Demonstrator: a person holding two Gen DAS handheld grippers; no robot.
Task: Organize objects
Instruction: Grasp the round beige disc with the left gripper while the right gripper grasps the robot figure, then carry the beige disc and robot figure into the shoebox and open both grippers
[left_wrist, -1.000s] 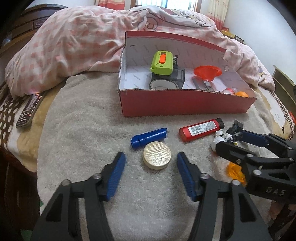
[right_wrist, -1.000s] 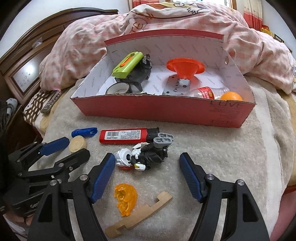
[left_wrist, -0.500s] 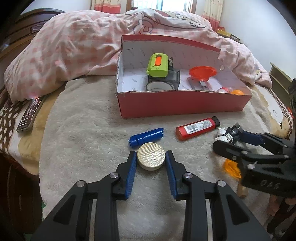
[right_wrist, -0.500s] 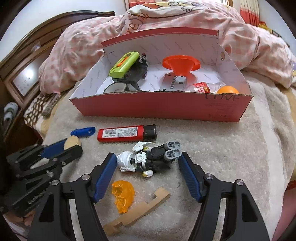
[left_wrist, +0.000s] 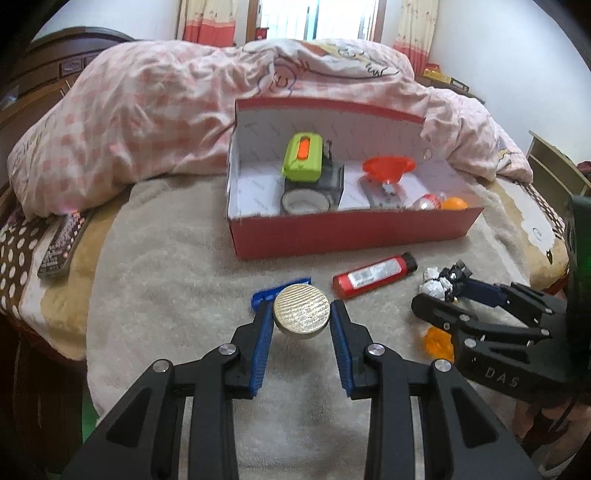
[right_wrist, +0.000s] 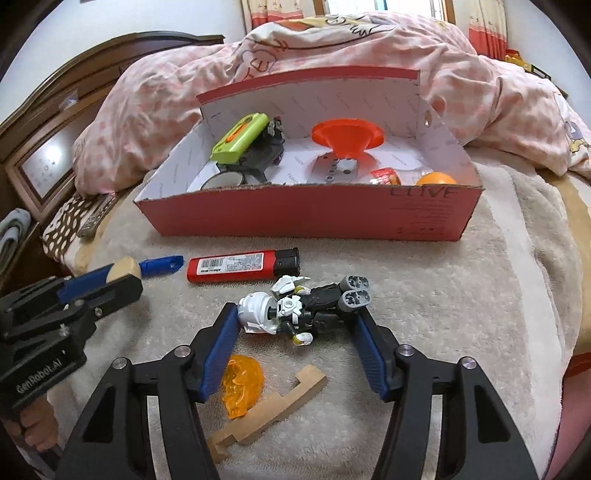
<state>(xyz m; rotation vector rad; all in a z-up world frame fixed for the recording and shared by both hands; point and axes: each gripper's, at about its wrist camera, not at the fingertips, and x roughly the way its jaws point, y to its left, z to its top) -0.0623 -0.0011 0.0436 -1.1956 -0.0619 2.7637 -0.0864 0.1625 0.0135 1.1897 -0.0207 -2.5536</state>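
In the left wrist view, the left gripper (left_wrist: 301, 316) clamps its blue ribbed pads on the sides of a round gold tin (left_wrist: 301, 311), a flat ridged disc at frame centre, face up and raised above the beige towel (left_wrist: 166, 280).

In the right wrist view, the right gripper (right_wrist: 295, 321) is closing around a black-and-white toy robot (right_wrist: 301, 308); the jointed plastic figure lies between the jaws, long axis left to right, white head leftward. The red cardboard box (right_wrist: 306, 218) stands beyond.
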